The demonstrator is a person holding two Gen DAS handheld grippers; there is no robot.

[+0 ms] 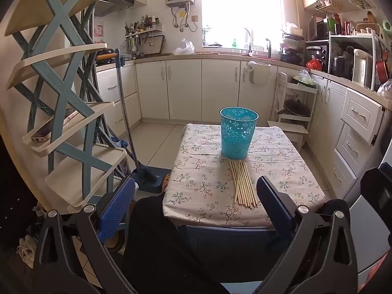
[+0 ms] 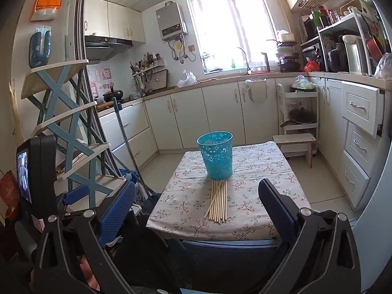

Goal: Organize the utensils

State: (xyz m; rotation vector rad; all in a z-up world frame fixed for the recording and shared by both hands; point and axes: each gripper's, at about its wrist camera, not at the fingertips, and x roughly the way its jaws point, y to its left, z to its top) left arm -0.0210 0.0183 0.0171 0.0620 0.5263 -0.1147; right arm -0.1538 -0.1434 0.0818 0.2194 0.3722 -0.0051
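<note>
Left gripper (image 1: 196, 196) hanging with blue ribbed pads spread wide, nothing between them, tilted down toward the near edge of the small table draped in a white floral cloth (image 1: 289, 171). Right gripper (image 2: 197, 201) hovering likewise, jaws fully apart and empty, short of the same table edge. Lying on the cloth: a loose bundle of pale wooden chopsticks (image 1: 242, 183), far tips touching or nearly touching the foot of a tall turquoise perforated plastic cup (image 1: 238, 134), near ends fanning slightly toward the table's front edge. Standing upright behind the sticks, the cup, mouth open and apparently empty, though its inside is not fully showing.

Judging the task as barely begun: all sticks on the cloth, none in the cup. Reaching first for the sticks, probably. Worth coming in low and across the bundle near its middle, closing on several at once rather than one end, so as to avoid tipping or scattering. Worth squaring the fanned near ends before lifting. Steadying the light cup with the other gripper looking wise, since a nudge could topple it.
</note>
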